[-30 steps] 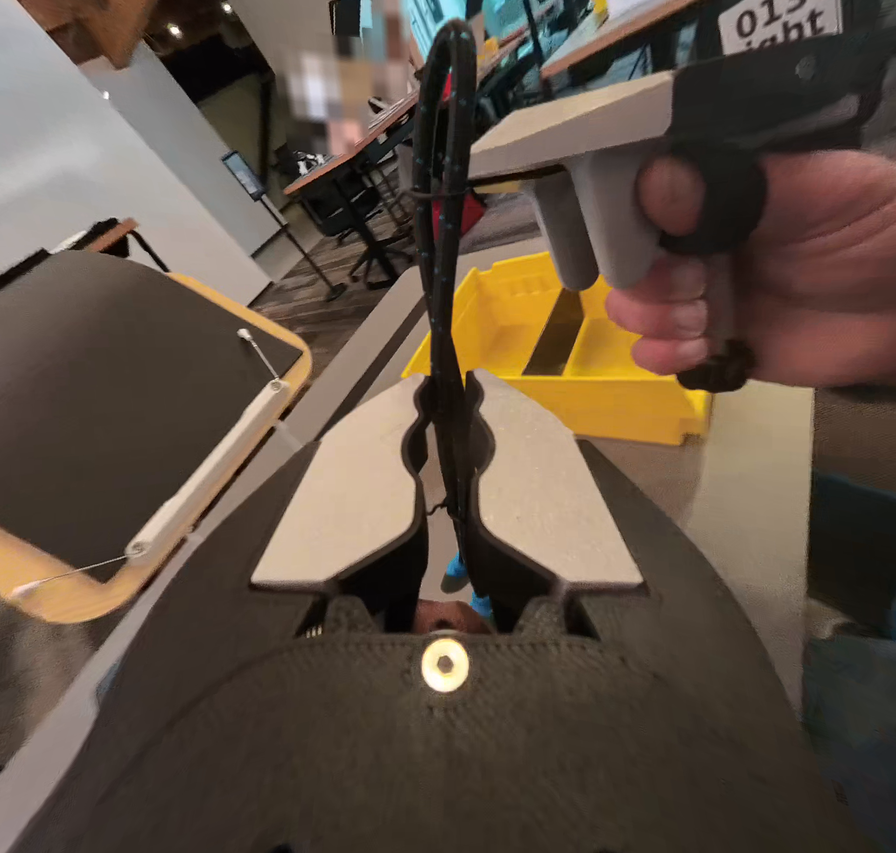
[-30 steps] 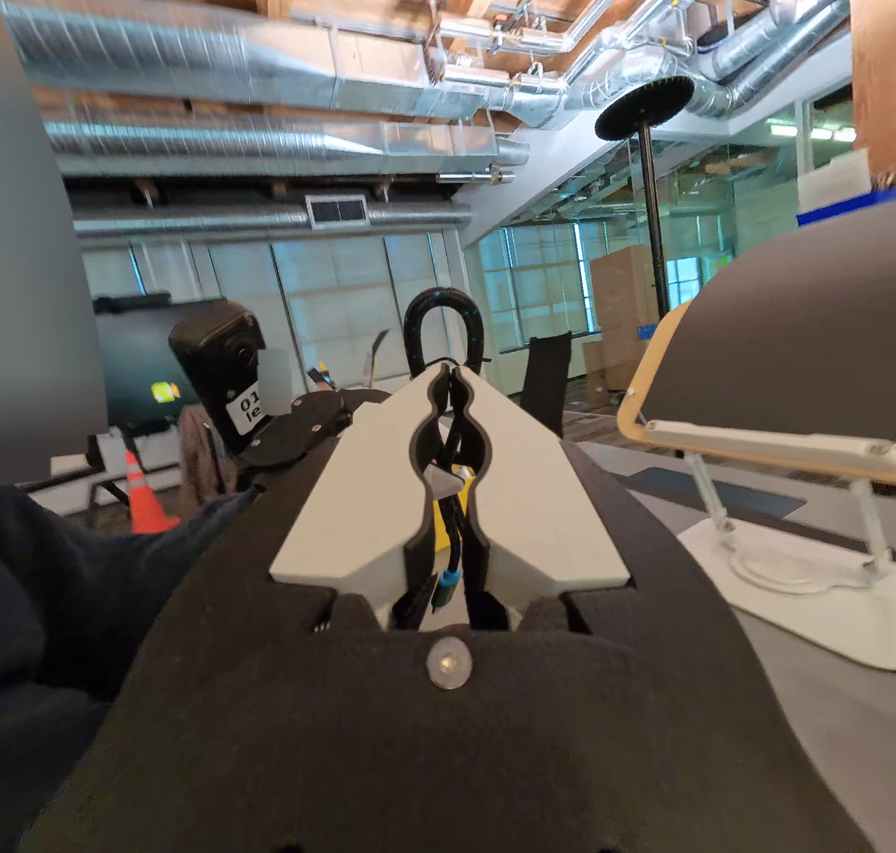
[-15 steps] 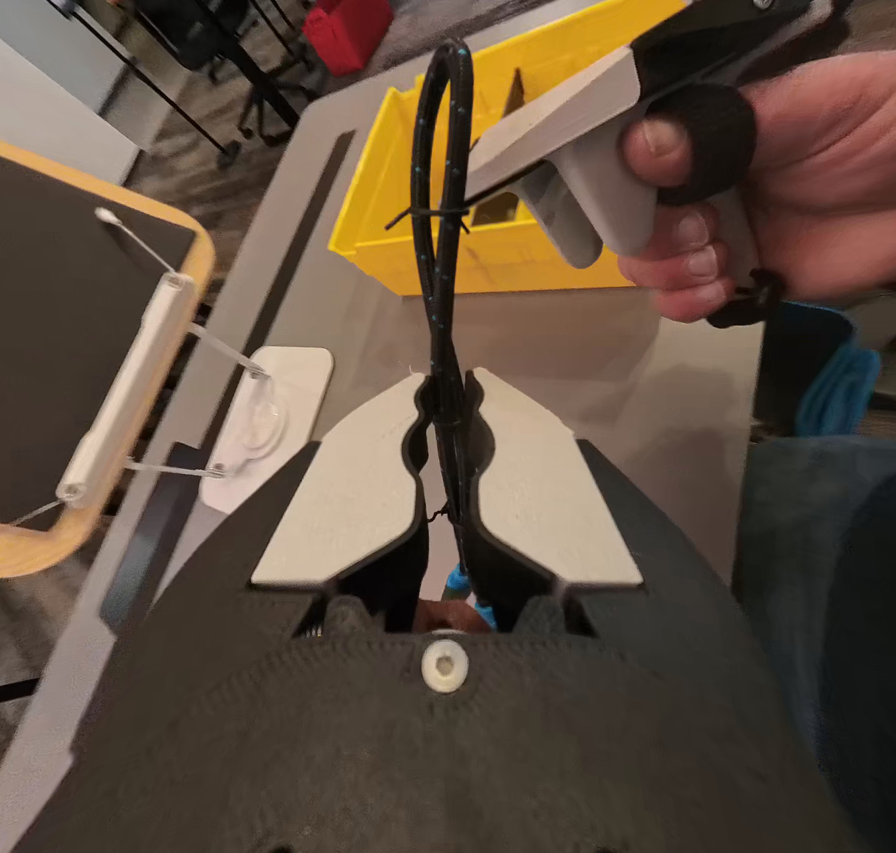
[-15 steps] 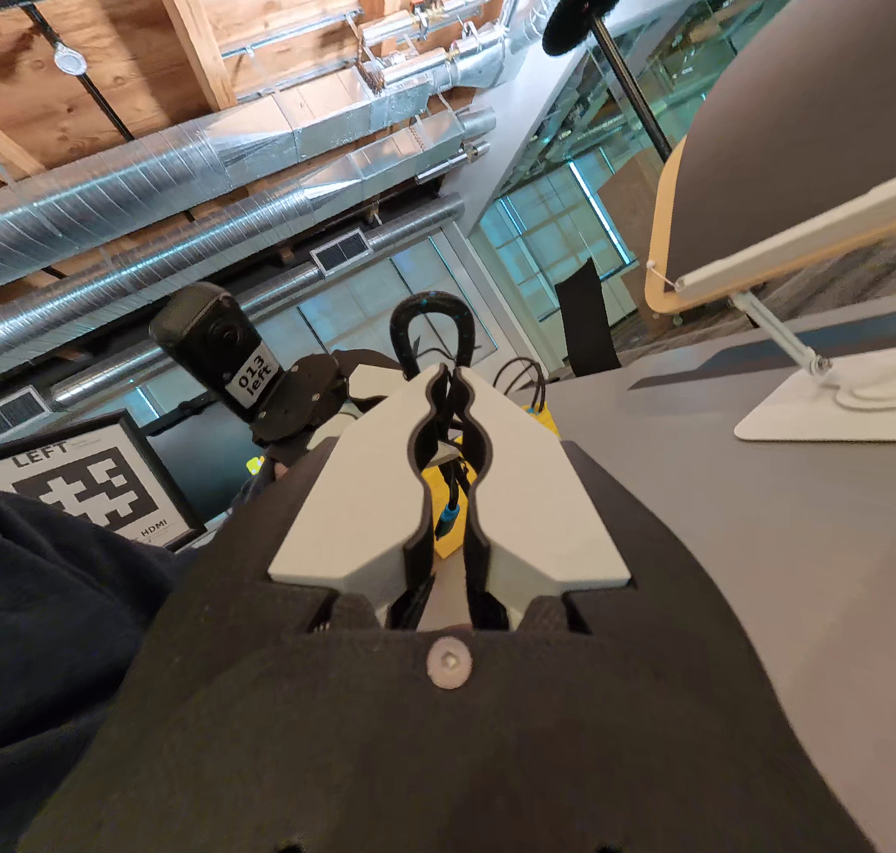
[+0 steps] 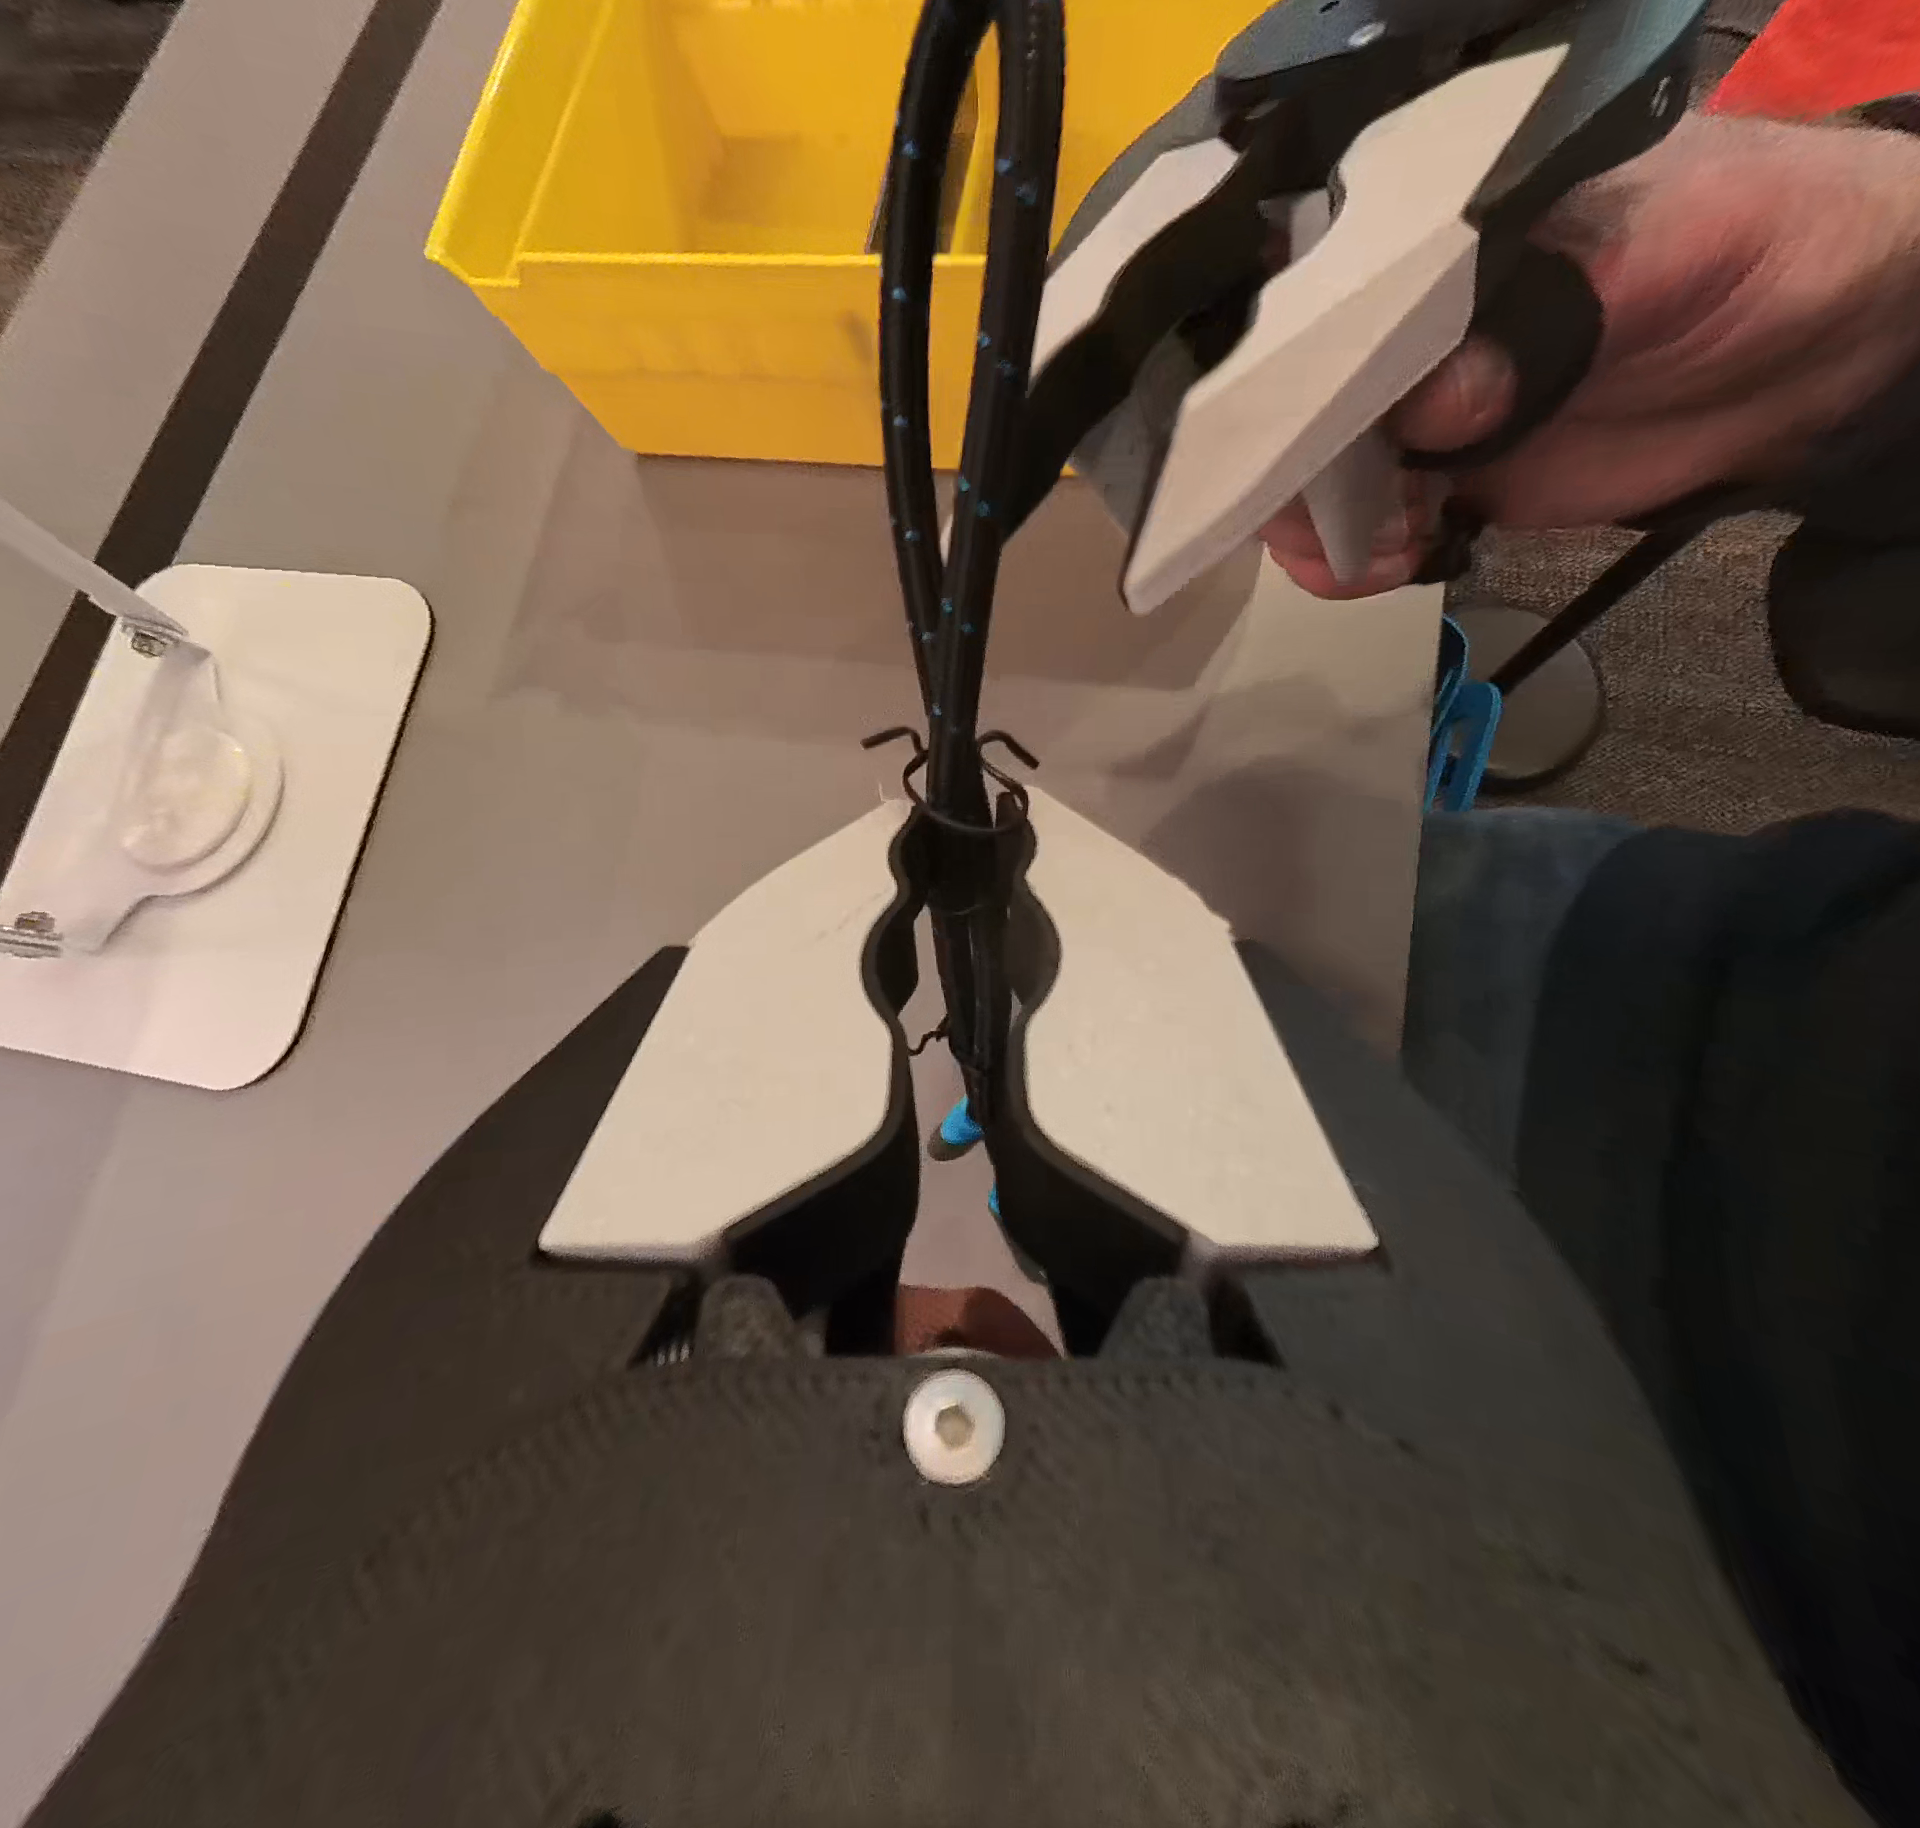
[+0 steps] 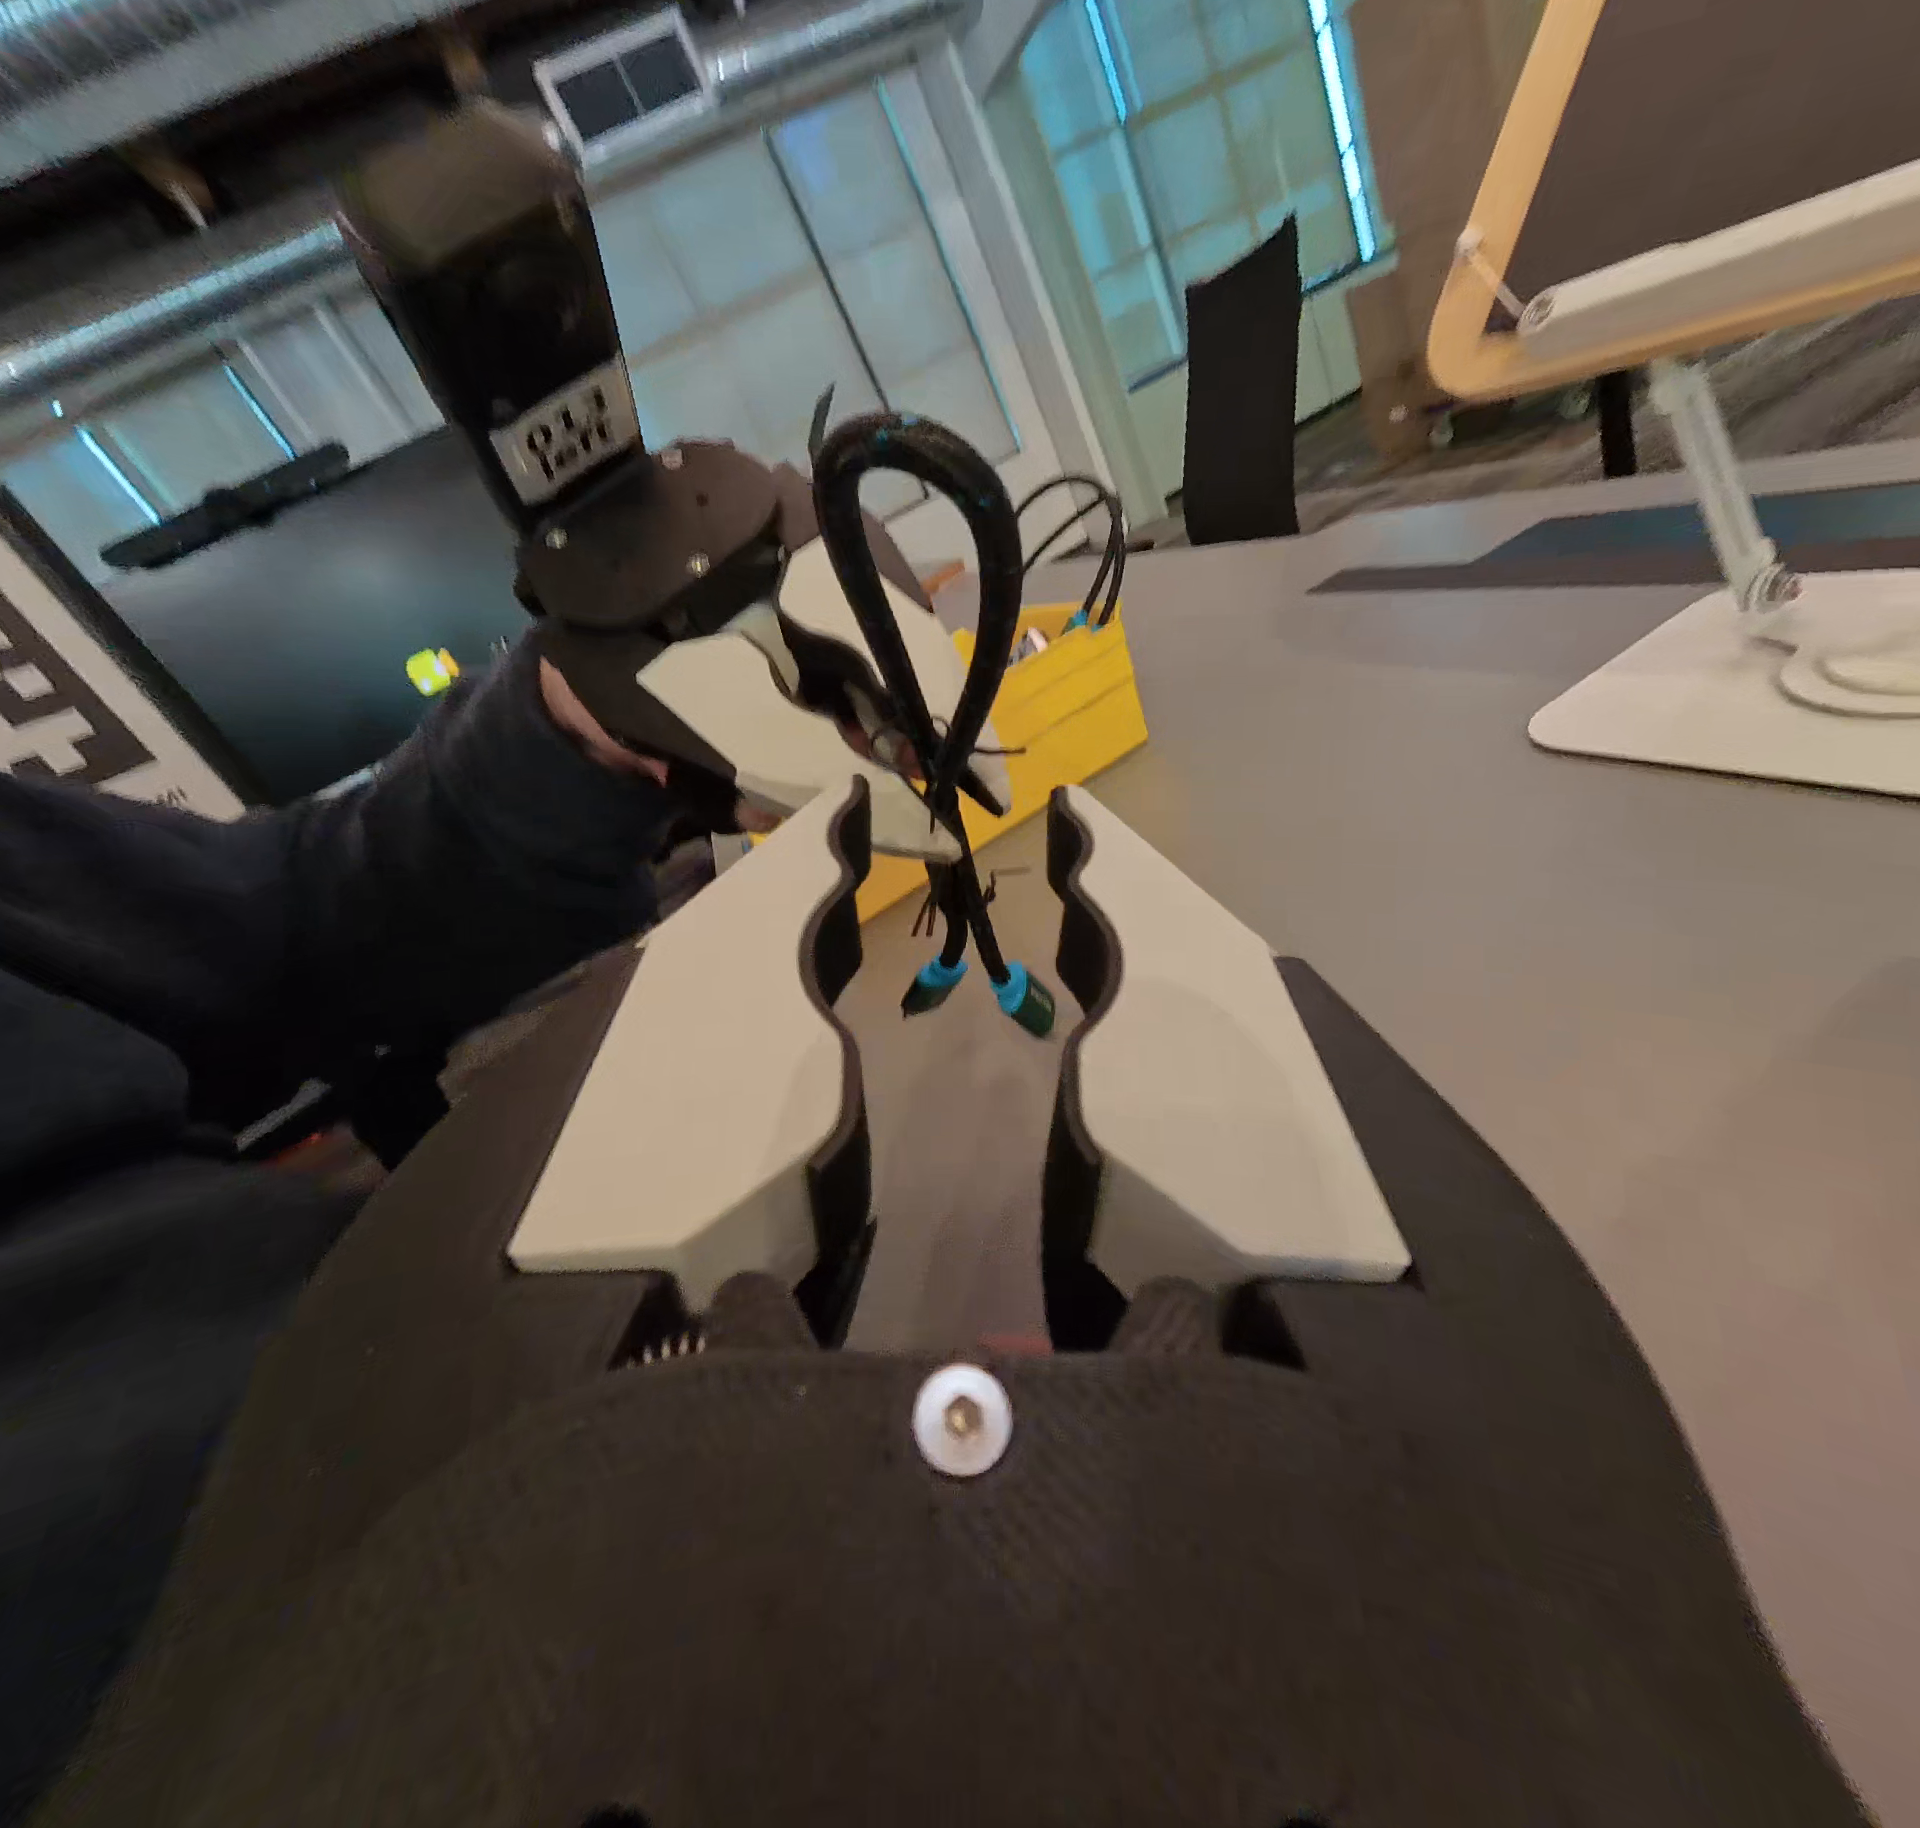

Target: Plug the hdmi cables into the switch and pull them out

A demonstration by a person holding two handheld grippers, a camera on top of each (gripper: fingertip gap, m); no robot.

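My left fingers (image 5: 961,833) pinched the tied hdmi cable (image 5: 971,344) at its ties, held above the bench (image 5: 644,698); my right fingers (image 6: 956,822) stood apart, empty. The loop looked light and springy; better gripped at a blue-collared plug (image 6: 1023,999). A yellow bin (image 5: 644,220) sat behind; no switch was visible.

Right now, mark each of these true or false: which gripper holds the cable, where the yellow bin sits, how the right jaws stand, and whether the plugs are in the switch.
1. The left gripper is shut on the looped cable. True.
2. The right gripper also clamps the cable. False: its jaws stand open, empty.
3. The yellow bin sits on the table beyond the cable. True.
4. The blue-collared plugs sit in the switch. False: they hang free; no switch shows.
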